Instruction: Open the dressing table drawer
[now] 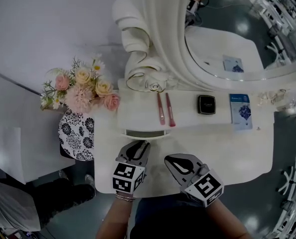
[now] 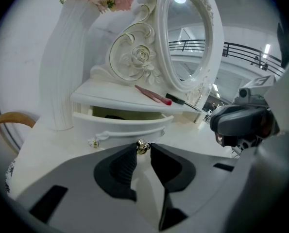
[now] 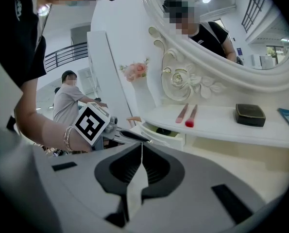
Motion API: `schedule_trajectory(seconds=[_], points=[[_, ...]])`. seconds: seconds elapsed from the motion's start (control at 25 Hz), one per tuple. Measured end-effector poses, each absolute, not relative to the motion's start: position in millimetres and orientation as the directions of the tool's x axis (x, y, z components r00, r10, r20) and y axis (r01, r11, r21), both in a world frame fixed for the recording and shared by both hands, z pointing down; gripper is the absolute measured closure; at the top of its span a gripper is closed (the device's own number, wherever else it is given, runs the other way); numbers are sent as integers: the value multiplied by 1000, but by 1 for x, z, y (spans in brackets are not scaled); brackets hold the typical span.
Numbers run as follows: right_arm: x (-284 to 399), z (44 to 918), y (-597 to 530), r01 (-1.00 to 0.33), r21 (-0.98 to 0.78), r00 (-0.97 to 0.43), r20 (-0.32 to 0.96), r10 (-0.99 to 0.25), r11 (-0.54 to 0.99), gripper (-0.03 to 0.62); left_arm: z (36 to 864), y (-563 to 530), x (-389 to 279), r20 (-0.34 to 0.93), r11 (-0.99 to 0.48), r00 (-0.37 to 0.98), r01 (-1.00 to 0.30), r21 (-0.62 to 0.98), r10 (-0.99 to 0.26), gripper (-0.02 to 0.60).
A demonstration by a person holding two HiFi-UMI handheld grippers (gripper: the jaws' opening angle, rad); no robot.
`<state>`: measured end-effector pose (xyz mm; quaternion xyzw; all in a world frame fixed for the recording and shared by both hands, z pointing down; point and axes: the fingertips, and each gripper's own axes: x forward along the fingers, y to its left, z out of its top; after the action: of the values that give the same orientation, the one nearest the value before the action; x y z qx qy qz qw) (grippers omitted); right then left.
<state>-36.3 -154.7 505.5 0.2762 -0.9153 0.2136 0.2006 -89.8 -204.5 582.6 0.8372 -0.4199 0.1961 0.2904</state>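
The small white drawer (image 1: 147, 133) under the dressing table's raised shelf stands pulled out a little, its dark inside showing in the left gripper view above the drawer front (image 2: 120, 125). My left gripper (image 2: 143, 147) has its two black fingertips closed around the drawer's small gold knob (image 2: 143, 146). In the head view the left gripper (image 1: 143, 145) reaches the drawer front from below. My right gripper (image 1: 168, 159) hovers beside it over the tabletop, and in its own view the right gripper (image 3: 142, 144) is shut with nothing in it. The drawer (image 3: 166, 132) shows just beyond.
Two pink brushes (image 1: 165, 108), a black compact (image 1: 206, 104) and a blue booklet (image 1: 241, 109) lie on the shelf under the oval mirror (image 1: 227, 39). A patterned vase (image 1: 77, 133) with flowers (image 1: 83, 91) stands at the table's left edge. A person (image 3: 69, 103) stands farther back.
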Motion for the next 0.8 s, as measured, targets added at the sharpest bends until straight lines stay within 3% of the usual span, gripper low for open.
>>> schedule_trajectory(seconds=[0.8], points=[[-30, 501, -143, -574, -273, -776, 483, -406, 772, 574, 586, -175, -88, 599, -465, 560, -823, 325, -572, 483]])
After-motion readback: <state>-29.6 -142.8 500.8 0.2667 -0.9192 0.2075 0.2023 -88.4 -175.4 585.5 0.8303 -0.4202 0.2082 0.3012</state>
